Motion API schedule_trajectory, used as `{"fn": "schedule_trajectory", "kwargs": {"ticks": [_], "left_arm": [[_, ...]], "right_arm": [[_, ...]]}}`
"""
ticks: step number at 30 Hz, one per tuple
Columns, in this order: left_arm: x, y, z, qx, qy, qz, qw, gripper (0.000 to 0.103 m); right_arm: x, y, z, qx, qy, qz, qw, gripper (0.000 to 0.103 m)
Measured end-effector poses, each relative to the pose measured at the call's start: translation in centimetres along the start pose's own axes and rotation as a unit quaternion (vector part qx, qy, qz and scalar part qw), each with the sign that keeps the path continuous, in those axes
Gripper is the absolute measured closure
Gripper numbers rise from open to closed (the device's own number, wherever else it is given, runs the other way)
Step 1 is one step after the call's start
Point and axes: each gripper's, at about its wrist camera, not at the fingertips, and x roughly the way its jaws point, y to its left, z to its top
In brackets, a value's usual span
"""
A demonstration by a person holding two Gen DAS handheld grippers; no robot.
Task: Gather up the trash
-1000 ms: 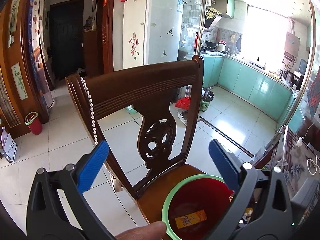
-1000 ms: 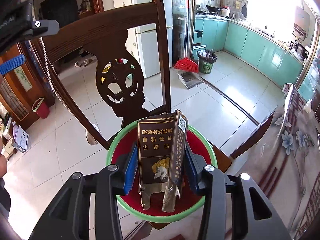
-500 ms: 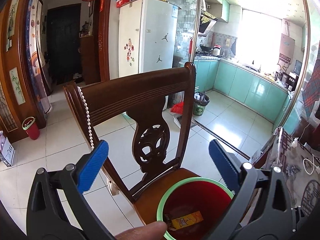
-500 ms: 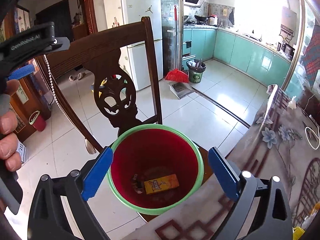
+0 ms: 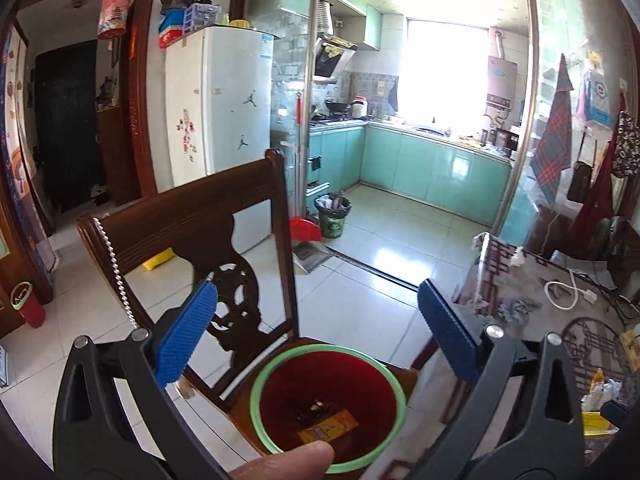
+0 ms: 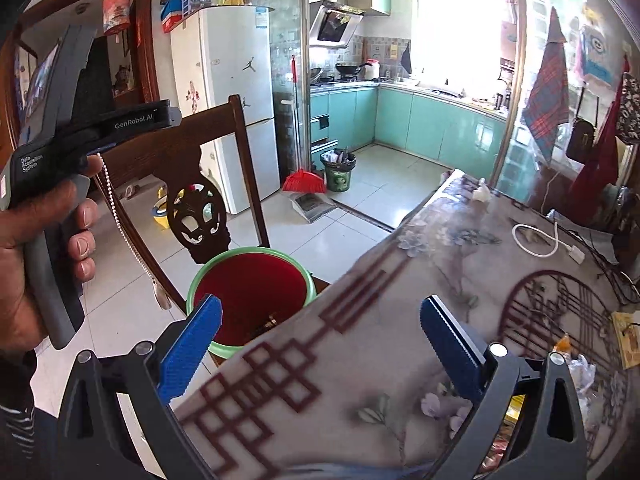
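- Two hand-held grippers are in view, both with blue-padded fingers spread wide and nothing between them.
- Left gripper (image 5: 316,332) hangs above a red wastebasket (image 5: 328,404) with a green rim, which stands on the seat of a dark carved wooden chair (image 5: 208,216).
- Inside the wastebasket, on its bottom, lie an orange-yellow wrapper (image 5: 329,429) and a small dark scrap (image 5: 314,409) just beside it.
- A fingertip (image 5: 288,462) shows at the lower edge of the left wrist view, overlapping the basket's near rim.
- Right gripper (image 6: 320,334) is over the edge of a table (image 6: 400,340) covered with a flower-and-lattice patterned cloth; its left finger overlaps the wastebasket (image 6: 250,280), which sits just beyond the table edge.
- In the right wrist view the person's left hand (image 6: 36,248) grips the dark handle of the other gripper at the left side.
- A beaded chain (image 6: 124,236) hangs from the chair back.
- On the table, a white cable (image 6: 540,240) lies well away from the basket, and some yellow packaging (image 5: 596,426) sits near the right edge.
- Behind, a white refrigerator (image 5: 218,100), a red broom (image 6: 304,182) and a green kitchen bin (image 6: 339,170) stand on the tiled floor.
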Motion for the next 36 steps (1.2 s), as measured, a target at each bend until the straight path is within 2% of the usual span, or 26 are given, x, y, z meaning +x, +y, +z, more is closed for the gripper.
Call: {"fn": "schedule_trajectory", "kwargs": {"ticks": [5,10,14,21,27,36], "left_arm": [[-2.1,-5.1,-0.9,0.027,0.006,-0.040,0.9988,0.005],[-3.7,-10.7,-3.1,0.063,0.026,-0.082,0.9943,0.004],[-5.2,-15.0,-5.6,0.096,0.039,-0.118,0.9876,0.004],[-7.5,-20.9,-9.7,0.128,0.073,-0.187,0.9712,0.004],[-8.0,-25.1,-13.7,0.159,0.128,-0.240,0.9491,0.005],[-8.5,-29.2,-19.9,0.226,0.218,-0.293,0.9032,0.005]], "right_arm": [[-4.7,-4.8,-3.1,0.027,-0.002,-0.034,0.999,0.007],[-8.7,-9.9,-6.9,0.053,0.006,-0.074,0.996,0.007],[-11.8,-14.2,-10.5,0.072,0.007,-0.122,0.990,0.007],[-14.9,-20.9,-16.0,0.133,0.011,-0.172,0.976,0.007],[-16.1,-23.8,-19.1,0.162,-0.003,-0.190,0.968,0.007],[-16.2,-25.6,-20.5,0.178,-0.007,-0.179,0.967,0.007]]}}
